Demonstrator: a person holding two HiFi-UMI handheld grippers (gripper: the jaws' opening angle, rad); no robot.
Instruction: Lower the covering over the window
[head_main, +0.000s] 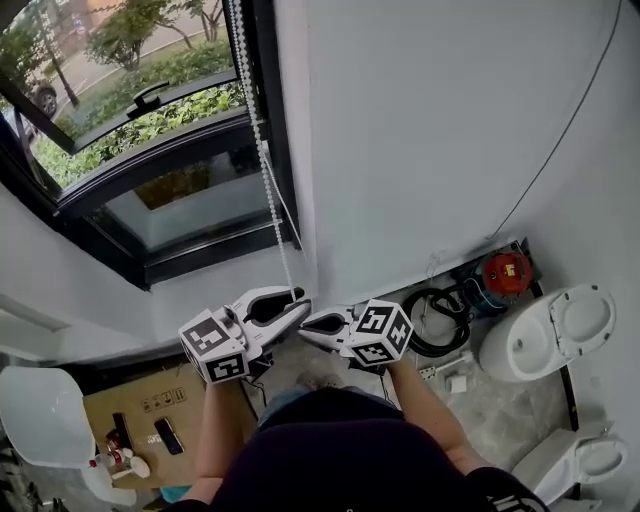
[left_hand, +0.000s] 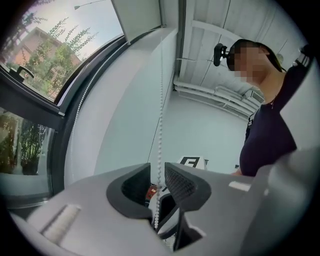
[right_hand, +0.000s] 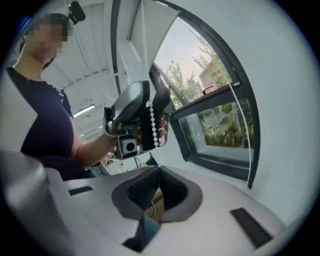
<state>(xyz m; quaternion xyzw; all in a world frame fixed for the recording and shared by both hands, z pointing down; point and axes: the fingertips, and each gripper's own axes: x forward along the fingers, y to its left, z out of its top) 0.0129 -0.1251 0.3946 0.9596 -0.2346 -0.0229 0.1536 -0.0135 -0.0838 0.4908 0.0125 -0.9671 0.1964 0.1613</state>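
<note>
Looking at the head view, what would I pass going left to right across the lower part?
White rounded object, cardboard box, left gripper, right gripper, coiled black hose, red round device, white toilet.

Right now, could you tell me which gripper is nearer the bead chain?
Left. The left gripper has the bead chain between its jaws; the right gripper sits beside it, jaws shut, off the chain.

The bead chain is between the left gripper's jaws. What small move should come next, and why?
Probably close the left gripper on the bead chain: the chain hangs between its jaws, but a gap seems to remain on each side. The right gripper is shut and empty.
</note>
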